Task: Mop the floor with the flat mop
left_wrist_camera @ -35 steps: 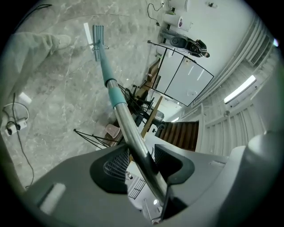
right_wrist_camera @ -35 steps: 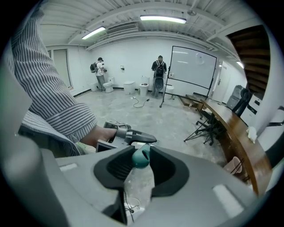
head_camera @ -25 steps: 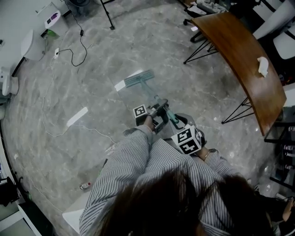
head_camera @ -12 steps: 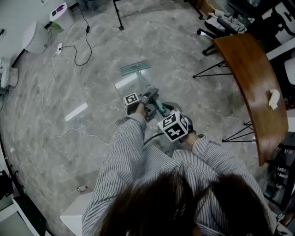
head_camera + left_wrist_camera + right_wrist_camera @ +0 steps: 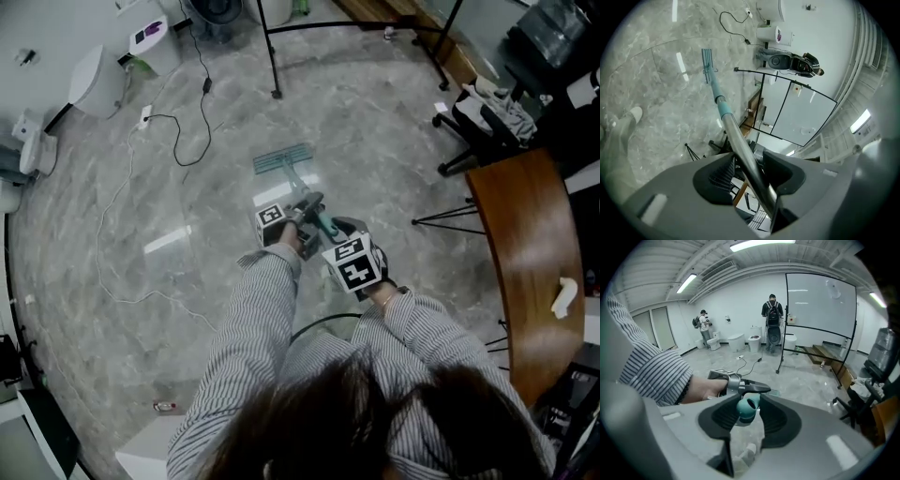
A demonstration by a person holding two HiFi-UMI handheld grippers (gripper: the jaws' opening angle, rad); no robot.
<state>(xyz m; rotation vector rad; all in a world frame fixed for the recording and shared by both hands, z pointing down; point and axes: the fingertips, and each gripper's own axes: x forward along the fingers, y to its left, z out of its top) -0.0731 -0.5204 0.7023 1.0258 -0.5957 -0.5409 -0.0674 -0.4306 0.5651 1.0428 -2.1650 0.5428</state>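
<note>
The flat mop's teal head (image 5: 283, 159) lies flat on the grey marble floor, ahead of the person. Its pole (image 5: 298, 186) slants back to the two grippers. My left gripper (image 5: 305, 208) is shut on the metal pole below the teal sleeve (image 5: 724, 108); the pole runs out between its jaws (image 5: 749, 168) down to the mop head (image 5: 708, 63). My right gripper (image 5: 334, 232) sits behind it, shut on the teal top end of the handle (image 5: 747, 408). The left gripper and the hand holding it (image 5: 733, 386) show just beyond.
A curved wooden table (image 5: 525, 253) on black legs stands at right. A black stand frame (image 5: 272, 56) with a clear panel (image 5: 820, 301) rises ahead. Cables (image 5: 178, 131) trail over the floor at left, near white fixtures (image 5: 94, 80). Two people (image 5: 772, 310) stand far off.
The view has swung so the table slid right and the black stand came into sight. Both grippers kept hold of the handle while the mop moved across the floor.
</note>
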